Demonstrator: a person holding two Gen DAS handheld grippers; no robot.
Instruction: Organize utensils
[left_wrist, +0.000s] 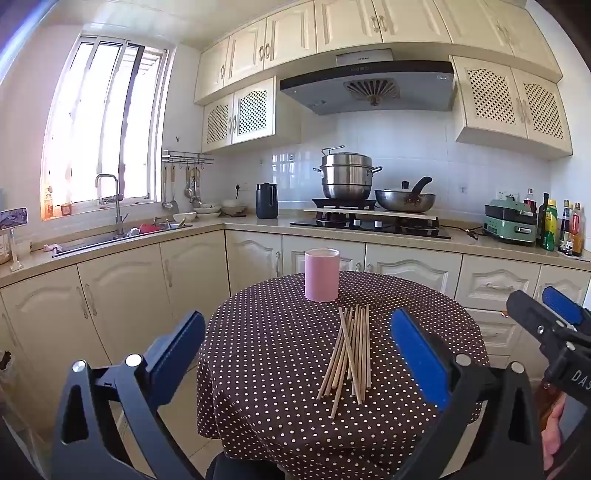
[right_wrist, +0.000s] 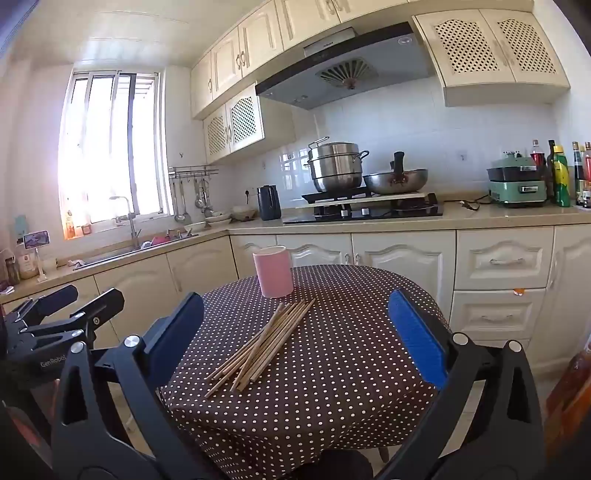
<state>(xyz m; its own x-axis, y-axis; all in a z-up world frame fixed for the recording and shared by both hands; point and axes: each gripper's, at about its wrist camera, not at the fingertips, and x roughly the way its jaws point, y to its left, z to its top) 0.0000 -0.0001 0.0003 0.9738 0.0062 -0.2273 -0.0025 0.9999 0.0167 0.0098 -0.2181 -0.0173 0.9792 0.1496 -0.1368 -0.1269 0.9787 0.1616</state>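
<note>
Several wooden chopsticks (left_wrist: 349, 354) lie in a loose pile on a round table with a brown polka-dot cloth (left_wrist: 266, 354). A pink cylindrical holder (left_wrist: 321, 274) stands upright behind them at the table's far edge. My left gripper (left_wrist: 299, 350) is open and empty, held above the near side of the table. My right gripper (right_wrist: 295, 332) is open and empty too, over the near side. In the right wrist view the chopsticks (right_wrist: 262, 343) lie in front of the pink holder (right_wrist: 273, 271) on the cloth (right_wrist: 332, 362). The right gripper also shows at the left wrist view's right edge (left_wrist: 554, 314), the left at the right wrist view's left edge (right_wrist: 62, 314).
Cream kitchen cabinets and a counter run behind the table. On the counter are a sink (left_wrist: 122, 232), a black kettle (left_wrist: 266, 200), a stove with a steel pot (left_wrist: 347, 177) and wok (left_wrist: 404, 199), a green appliance (left_wrist: 511, 221) and bottles (left_wrist: 554, 225).
</note>
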